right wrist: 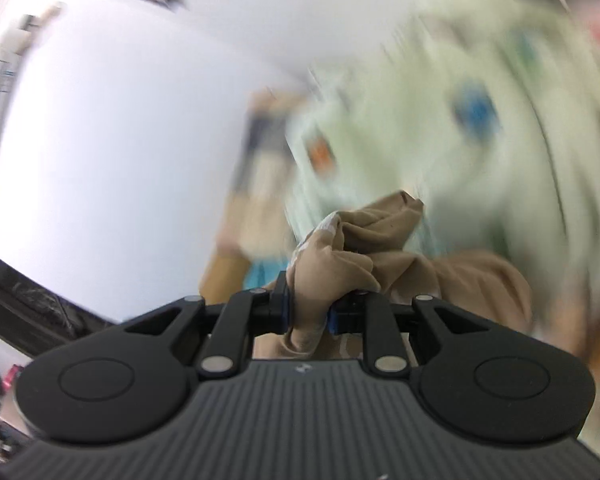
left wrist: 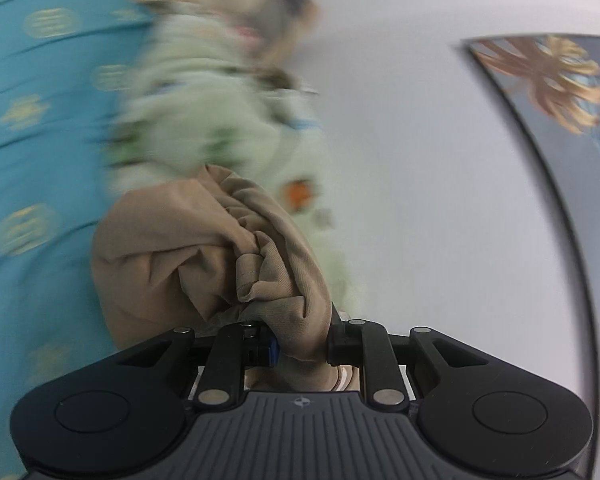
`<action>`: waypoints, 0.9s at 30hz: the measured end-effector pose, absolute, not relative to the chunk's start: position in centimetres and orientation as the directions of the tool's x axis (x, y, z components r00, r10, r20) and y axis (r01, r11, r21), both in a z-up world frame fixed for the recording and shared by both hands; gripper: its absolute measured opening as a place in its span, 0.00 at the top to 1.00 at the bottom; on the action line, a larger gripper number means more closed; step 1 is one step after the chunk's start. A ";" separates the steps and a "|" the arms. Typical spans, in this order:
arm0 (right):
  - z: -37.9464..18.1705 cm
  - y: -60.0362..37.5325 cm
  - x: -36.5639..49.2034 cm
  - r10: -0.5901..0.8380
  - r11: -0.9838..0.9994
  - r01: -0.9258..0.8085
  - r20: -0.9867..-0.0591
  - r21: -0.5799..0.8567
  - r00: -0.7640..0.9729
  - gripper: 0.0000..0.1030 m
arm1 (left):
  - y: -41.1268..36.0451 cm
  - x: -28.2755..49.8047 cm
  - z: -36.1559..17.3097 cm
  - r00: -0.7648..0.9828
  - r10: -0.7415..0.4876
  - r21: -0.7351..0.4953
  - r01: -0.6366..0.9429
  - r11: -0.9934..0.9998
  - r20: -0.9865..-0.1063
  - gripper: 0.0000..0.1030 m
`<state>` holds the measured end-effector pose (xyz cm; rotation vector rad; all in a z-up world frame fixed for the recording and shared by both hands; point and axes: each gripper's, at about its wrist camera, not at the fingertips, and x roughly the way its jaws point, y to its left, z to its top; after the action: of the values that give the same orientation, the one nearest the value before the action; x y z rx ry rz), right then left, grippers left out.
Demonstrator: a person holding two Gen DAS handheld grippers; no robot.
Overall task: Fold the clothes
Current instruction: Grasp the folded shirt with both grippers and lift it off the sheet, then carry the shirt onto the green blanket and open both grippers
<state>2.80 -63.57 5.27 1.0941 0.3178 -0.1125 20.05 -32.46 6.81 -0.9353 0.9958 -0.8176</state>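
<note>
Tan garment up off the pile!
Left gripper (left wrist: 300,340) and right gripper (right wrist: 308,312) each pinch bunched tan garment (left wrist: 204,248), apparently lifting it to spread for folding.

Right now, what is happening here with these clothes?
A person is folding clothes with a handheld gripper in each hand. The left gripper and the right gripper each have their fingers shut on a bunch of the same tan garment. Behind it lies a blurred pale green printed cloth on a turquoise patterned cover.
</note>
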 end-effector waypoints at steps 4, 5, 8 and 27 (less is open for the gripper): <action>11.8 -68.6 5.0 -0.059 0.620 0.140 -0.131 0.772 0.990 0.79 | -41.3 24.7 11.1 0.337 -0.927 -0.917 0.294 0.269 -0.163 0.79; 12.7 -69.5 5.2 -0.105 0.663 0.137 -0.090 0.736 0.990 0.79 | -43.4 25.6 11.5 0.327 -0.935 -0.911 0.328 0.249 -0.138 0.78; 12.2 -71.5 5.4 -0.201 0.709 0.172 -0.039 0.684 0.979 0.79 | -48.4 27.0 10.2 0.308 -0.936 -0.864 0.411 0.291 -0.169 0.78; 0.5 -69.9 0.7 -0.184 0.591 0.486 -0.479 0.644 0.858 0.05 | -44.8 17.1 1.6 0.401 -0.757 -0.435 0.639 0.634 -0.515 0.17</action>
<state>0.68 -69.88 0.46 0.8555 0.3852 -0.4010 17.13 -44.79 1.58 -0.1781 0.7456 -0.8887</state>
